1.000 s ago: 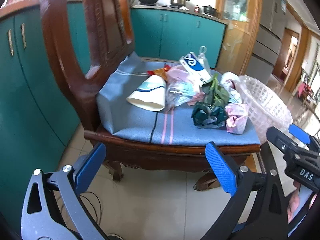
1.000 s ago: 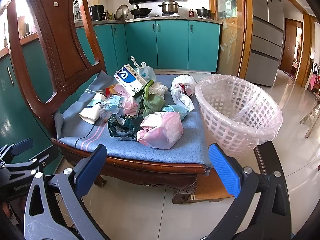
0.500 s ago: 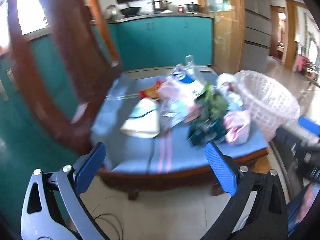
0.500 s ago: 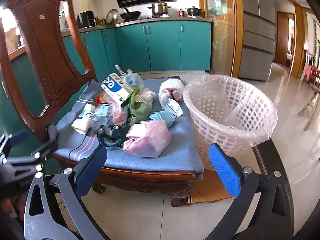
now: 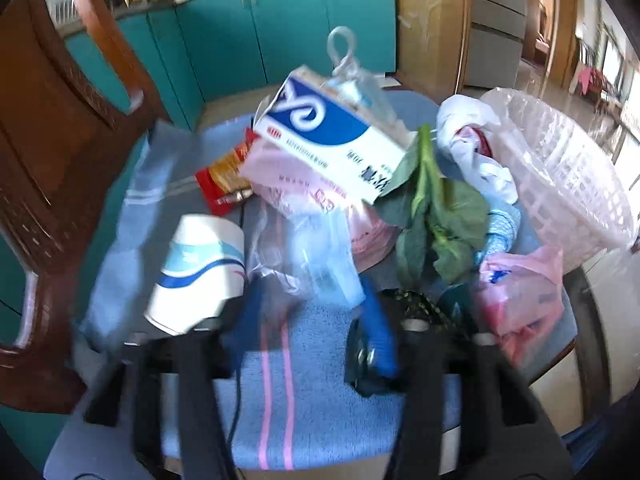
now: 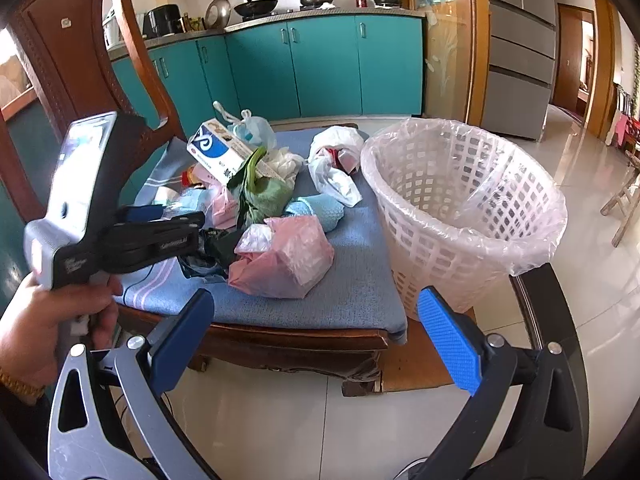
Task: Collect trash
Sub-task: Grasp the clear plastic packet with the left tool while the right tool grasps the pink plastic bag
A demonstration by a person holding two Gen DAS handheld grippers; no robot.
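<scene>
Left gripper fingers, just closing, flank clear plastic bag; grip unclear. Right gripper fingers spread wide.

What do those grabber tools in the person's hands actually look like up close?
Each is a hand-held tool with no robot arm behind it. The right gripper has two grey metal arms with cut-outs and silver bolts, tipped with textured bright blue pads. The left gripper has black arms with small white lettering, blue tips and a grey-black pistol handle. The hand holding it wears a gold-coloured bracelet.
</scene>
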